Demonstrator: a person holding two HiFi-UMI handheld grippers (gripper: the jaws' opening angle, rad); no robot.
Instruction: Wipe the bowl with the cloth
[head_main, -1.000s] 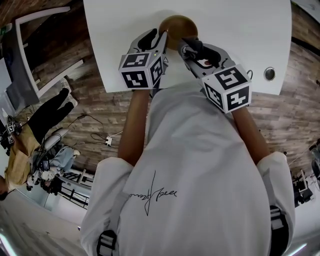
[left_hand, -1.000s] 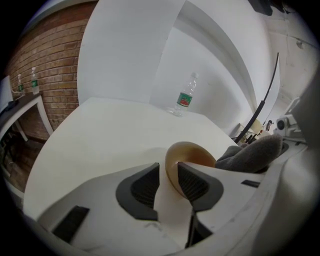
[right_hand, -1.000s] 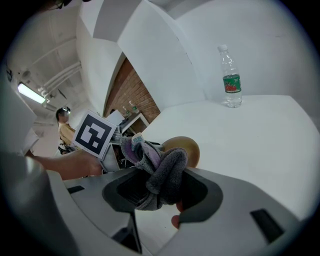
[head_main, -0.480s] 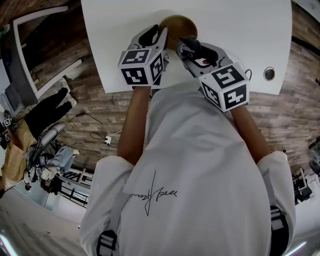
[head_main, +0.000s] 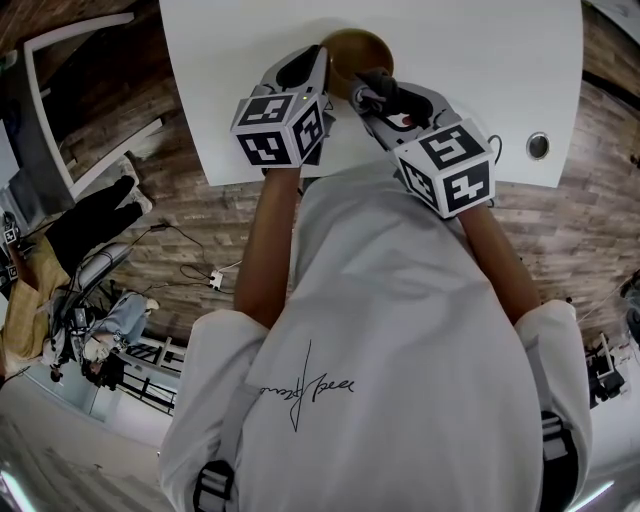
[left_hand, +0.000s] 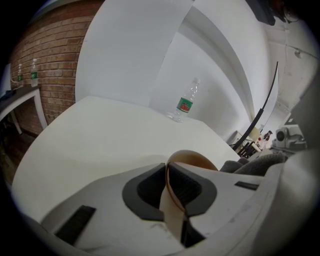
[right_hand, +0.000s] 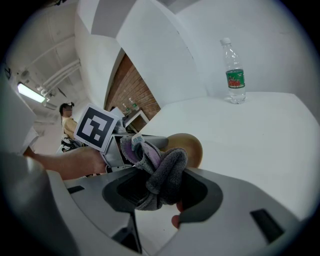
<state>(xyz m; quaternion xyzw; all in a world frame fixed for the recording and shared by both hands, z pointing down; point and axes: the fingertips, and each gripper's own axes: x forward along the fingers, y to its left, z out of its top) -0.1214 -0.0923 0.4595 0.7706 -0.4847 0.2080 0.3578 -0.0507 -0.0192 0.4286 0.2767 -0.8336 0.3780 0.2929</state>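
Bowl (head_main: 358, 48) sits on white table (head_main: 480, 70) over wooden floor (head_main: 205, 235).

This looks like a robotics or recording lab in a loft-like room. A bare white surface (head_main: 480, 80) stands on a wood-plank floor (head_main: 590, 230) beside a brick wall (left_hand: 45, 65). Loose cables (head_main: 200, 262) and cluttered equipment (head_main: 95, 340) lie to one side.
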